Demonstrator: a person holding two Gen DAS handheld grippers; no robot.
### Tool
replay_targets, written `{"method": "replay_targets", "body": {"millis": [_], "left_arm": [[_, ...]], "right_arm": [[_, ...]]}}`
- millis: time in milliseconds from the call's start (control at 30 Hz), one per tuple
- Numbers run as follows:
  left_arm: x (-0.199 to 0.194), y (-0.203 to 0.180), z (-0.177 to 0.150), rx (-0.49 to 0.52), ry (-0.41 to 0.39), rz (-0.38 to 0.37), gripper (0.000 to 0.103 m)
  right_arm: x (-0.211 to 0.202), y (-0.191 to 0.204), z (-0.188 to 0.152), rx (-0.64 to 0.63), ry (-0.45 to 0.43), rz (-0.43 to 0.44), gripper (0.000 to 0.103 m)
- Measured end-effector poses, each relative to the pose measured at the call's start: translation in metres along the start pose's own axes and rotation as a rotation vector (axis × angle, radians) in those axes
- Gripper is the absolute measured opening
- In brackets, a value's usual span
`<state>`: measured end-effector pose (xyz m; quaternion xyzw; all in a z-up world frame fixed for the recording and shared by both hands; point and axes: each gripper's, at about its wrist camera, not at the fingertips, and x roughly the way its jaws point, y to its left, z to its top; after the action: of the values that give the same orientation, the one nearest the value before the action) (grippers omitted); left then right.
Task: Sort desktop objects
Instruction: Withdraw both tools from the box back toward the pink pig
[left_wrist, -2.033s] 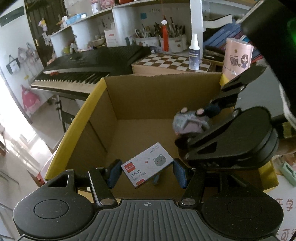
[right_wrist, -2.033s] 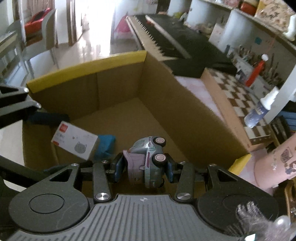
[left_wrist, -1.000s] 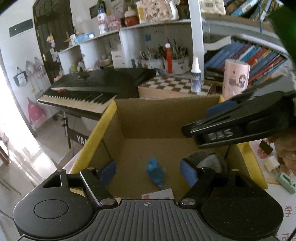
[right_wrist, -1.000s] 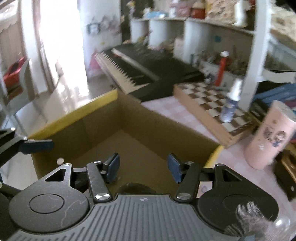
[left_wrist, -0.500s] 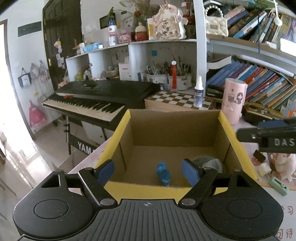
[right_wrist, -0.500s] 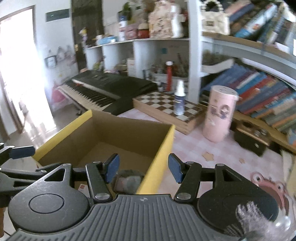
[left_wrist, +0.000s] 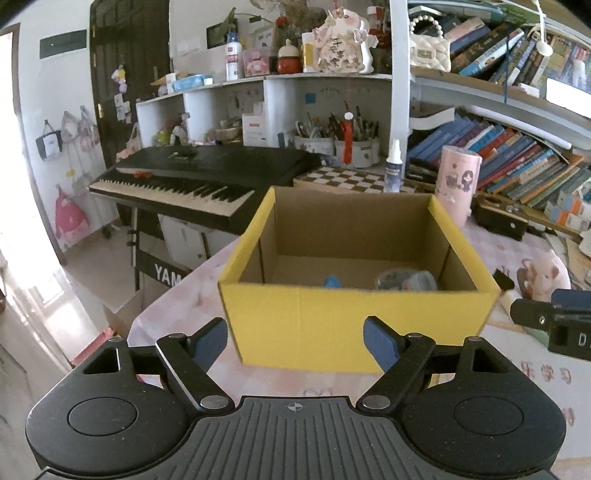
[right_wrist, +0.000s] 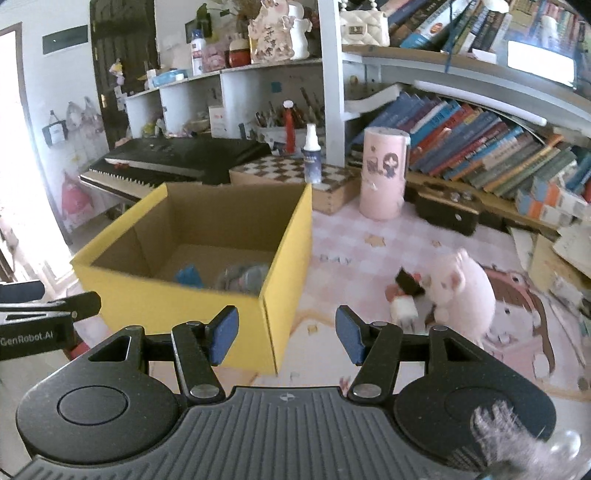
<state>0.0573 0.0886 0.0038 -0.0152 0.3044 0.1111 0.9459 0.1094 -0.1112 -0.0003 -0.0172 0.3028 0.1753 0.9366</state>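
Observation:
A yellow cardboard box (left_wrist: 354, 317) stands on the pink desk; it also shows in the right wrist view (right_wrist: 184, 306). Inside it lie a grey toy car (left_wrist: 406, 280) and a blue item (left_wrist: 332, 281), both partly hidden by the front wall; they show blurred in the right wrist view as the car (right_wrist: 240, 277) and the blue item (right_wrist: 188, 275). My left gripper (left_wrist: 295, 341) is open and empty, in front of the box. My right gripper (right_wrist: 282, 334) is open and empty, at the box's right corner. A pink plush pig (right_wrist: 461, 291) with small items sits to the right.
A pink cylinder (right_wrist: 384, 173), a spray bottle (right_wrist: 312, 155) on a chessboard (right_wrist: 295, 173), a black case (right_wrist: 447, 214) and rows of books (right_wrist: 498, 147) stand behind. A keyboard piano (left_wrist: 199, 177) is at the left past the desk edge.
Both grippers let go of the stapler box and toy car inside the box, then pulled back and up out of it. The right gripper has swung toward the plush pig.

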Motion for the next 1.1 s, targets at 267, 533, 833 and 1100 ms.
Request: {"method": "replay_targets", "body": {"millis": [267, 533, 833, 1100], "left_arm": [[-0.021, 0.001, -0.023, 0.021, 0.025, -0.034, 0.083], [-0.036, -0.002, -0.038, 0.036, 0.043, -0.059, 0.083], [-0.050, -0.007, -0.053, 0.051, 0.060, -0.086, 0.083], [-0.054, -0.016, -0.059, 0.074, 0.080, -0.136, 0.083]], "right_arm": [[-0.027, 0.016, -0.039, 0.000, 0.043, -0.019, 0.056], [-0.048, 0.023, -0.059, 0.006, 0.059, -0.014, 0.056], [-0.064, 0.024, -0.076, 0.033, 0.076, -0.020, 0.056], [-0.077, 0.021, -0.085, 0.047, 0.083, -0.052, 0.057]]}}
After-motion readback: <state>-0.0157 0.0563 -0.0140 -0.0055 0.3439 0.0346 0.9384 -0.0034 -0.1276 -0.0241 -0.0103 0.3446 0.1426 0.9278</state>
